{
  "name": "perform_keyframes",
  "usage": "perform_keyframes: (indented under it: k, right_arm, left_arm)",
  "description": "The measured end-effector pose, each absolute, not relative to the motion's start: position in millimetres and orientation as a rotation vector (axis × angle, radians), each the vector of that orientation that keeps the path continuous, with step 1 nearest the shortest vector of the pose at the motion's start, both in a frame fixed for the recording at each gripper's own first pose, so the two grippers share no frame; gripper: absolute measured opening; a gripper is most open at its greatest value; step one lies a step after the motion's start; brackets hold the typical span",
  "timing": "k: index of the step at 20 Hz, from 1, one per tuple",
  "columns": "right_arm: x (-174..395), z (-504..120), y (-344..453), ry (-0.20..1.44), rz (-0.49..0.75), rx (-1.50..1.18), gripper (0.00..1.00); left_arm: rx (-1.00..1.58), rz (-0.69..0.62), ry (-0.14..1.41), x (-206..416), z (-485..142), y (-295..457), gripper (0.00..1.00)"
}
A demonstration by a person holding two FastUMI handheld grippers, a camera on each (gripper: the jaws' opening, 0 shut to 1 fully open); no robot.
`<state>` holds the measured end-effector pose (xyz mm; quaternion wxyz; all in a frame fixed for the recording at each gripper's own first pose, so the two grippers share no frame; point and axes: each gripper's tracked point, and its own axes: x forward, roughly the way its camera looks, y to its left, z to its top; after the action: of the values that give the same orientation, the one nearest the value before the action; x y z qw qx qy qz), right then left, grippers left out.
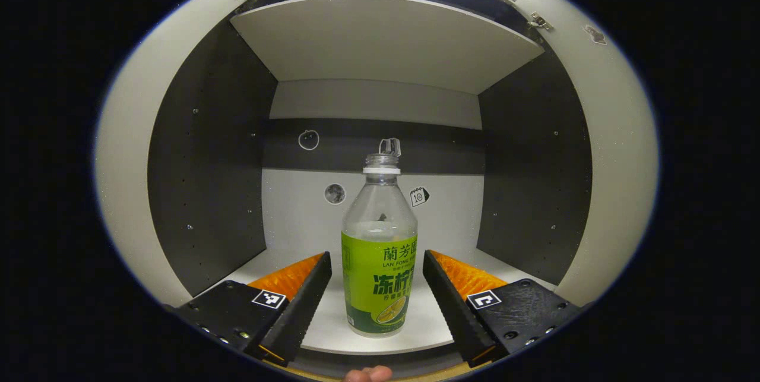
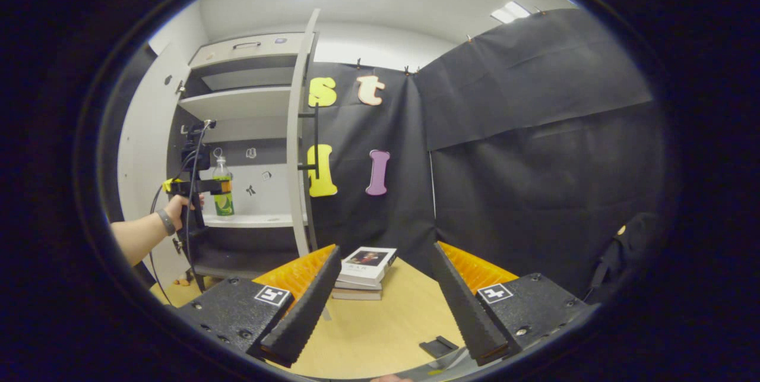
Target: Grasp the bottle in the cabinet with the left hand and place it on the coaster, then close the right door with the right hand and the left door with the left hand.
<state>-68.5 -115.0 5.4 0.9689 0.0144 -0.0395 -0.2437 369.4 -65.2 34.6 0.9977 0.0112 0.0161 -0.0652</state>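
my left claw is spread, one finger on each side of the bottle, neither touching it. the bottle stands upright near the front edge of the cabinet shelf, cap off. i would centre on the label band, then close evenly and lift straight to avoid tipping. my right claw is spread and holds nothing, above the desk near the stacked books. both doors stand open.
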Motion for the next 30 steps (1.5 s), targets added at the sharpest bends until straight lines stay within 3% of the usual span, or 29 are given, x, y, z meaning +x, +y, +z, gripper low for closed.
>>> perform_keyframes:
  k: [3, 5, 7, 9, 17, 25, 30]
  right_arm:
    - [-63.4, 2.9, -116.1, -0.068, -0.501, 0.019, 1.0]
    - [-60.0, 2.2, -114.3, -0.058, -0.496, 0.014, 1.0]
    - [-58.3, 4.7, -112.3, -0.058, -0.489, 0.012, 1.0]
    - [-56.3, 6.1, -111.8, -0.056, -0.483, 0.012, 1.0]
    - [-43.6, 9.3, -94.5, -0.054, -0.411, 0.009, 0.99]
    - [-34.6, 10.6, -46.1, -0.06, -0.204, 0.026, 0.96]
    - [-40.0, 28.2, -21.4, -0.078, -0.097, 0.003, 1.0]
  left_arm:
    - [0.039, -0.133, 0.031, 374.8, 34.0, -68.9, 0.9]
    - [0.046, -0.134, 0.024, 376.5, 35.0, -68.9, 0.95]
    - [0.047, -0.14, 0.034, 377.4, 34.8, -69.3, 0.74]
    - [0.044, -0.153, 0.033, 374.1, 37.2, -70.6, 0.71]
    - [0.033, -0.18, 0.004, 333.1, 64.3, -62.8, 0.7]
    - [0.027, -0.203, -0.038, 244.1, 83.4, -48.2, 0.7]
    - [0.054, -0.203, -0.054, 174.6, 70.8, -49.6, 0.7]
